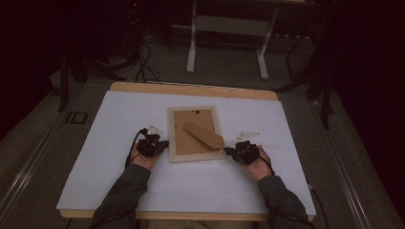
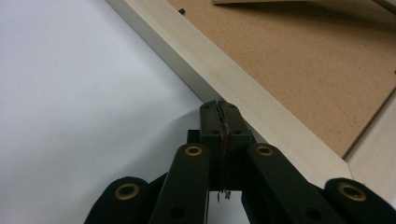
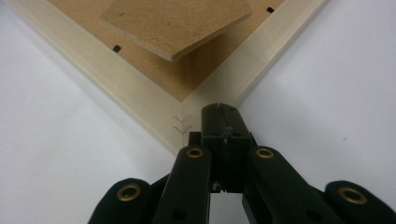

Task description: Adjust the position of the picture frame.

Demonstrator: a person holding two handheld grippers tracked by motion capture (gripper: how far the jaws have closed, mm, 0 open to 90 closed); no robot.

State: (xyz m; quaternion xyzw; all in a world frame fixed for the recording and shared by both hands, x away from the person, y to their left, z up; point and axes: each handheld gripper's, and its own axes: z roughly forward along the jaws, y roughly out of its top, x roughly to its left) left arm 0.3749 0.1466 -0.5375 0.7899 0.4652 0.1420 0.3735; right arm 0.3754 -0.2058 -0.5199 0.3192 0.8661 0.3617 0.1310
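Observation:
A pale wooden picture frame (image 1: 196, 109) lies face down in the middle of the white table top, its brown backboard (image 1: 191, 138) up and a brown stand flap (image 1: 204, 135) angled across it. My left gripper (image 1: 164, 144) is shut, its tips at the frame's left rail (image 2: 224, 74) near the front corner. My right gripper (image 1: 228, 151) is shut too, its tips against the frame's front right corner (image 3: 196, 100). In the right gripper view the stand flap (image 3: 177, 23) lifts off the backboard. Neither gripper holds anything.
The white sheet (image 1: 119, 143) covers a wooden table whose edge (image 1: 191, 89) shows at the back. Beyond it stand the white legs of another table (image 1: 192, 43) and cables (image 1: 141, 67) on a dark floor. Bare sheet lies on both sides of the frame.

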